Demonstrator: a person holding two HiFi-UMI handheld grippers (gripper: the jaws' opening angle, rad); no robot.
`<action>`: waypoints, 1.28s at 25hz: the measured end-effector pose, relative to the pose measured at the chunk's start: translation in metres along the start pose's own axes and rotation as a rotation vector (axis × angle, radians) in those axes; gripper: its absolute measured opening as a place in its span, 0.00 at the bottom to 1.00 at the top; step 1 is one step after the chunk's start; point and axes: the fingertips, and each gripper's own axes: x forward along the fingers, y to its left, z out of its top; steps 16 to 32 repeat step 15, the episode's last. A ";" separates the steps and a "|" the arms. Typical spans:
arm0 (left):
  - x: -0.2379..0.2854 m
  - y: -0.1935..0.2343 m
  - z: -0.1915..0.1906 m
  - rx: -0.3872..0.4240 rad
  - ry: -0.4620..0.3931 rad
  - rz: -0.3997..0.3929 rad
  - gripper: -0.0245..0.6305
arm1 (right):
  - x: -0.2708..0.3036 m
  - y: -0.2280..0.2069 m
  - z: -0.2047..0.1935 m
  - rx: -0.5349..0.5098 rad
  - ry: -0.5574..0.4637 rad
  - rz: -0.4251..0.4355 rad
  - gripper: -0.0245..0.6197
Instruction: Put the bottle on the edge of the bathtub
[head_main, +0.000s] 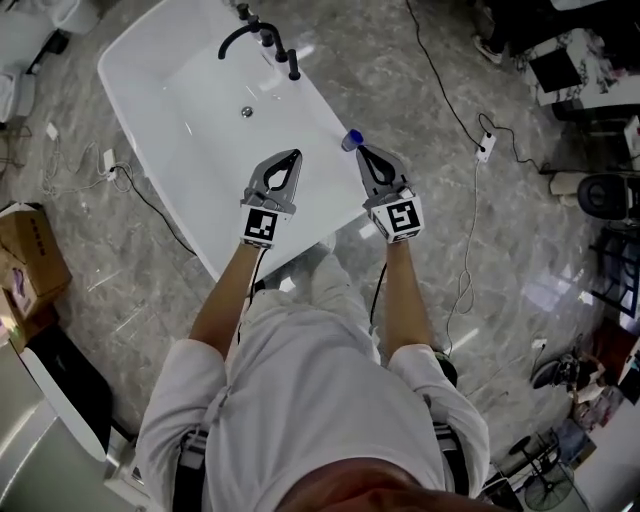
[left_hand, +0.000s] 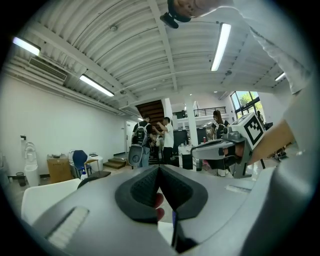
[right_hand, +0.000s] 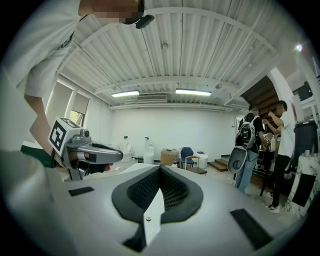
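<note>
The bottle (head_main: 351, 140), seen from above as a blue cap, is at the right-hand rim of the white bathtub (head_main: 128, 97). At its 5 o'clock, just beside it, the right gripper (head_main: 364, 153) points toward it with its jaws pressed together on nothing. At the bottle's 8 o'clock, over the basin, the left gripper (head_main: 294, 157) is likewise closed and empty. A black faucet (head_main: 262, 38) stands at 11 o'clock.

Cardboard box (head_main: 30, 250), white power strip (head_main: 486, 148)
</note>
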 end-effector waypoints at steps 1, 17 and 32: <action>-0.003 -0.002 0.004 -0.002 0.003 0.003 0.04 | -0.006 0.000 0.007 0.004 -0.003 -0.003 0.04; -0.025 -0.022 0.048 -0.048 -0.004 0.084 0.04 | -0.046 0.020 0.064 -0.004 -0.009 0.048 0.04; -0.025 -0.022 0.048 -0.048 -0.004 0.084 0.04 | -0.046 0.020 0.064 -0.004 -0.009 0.048 0.04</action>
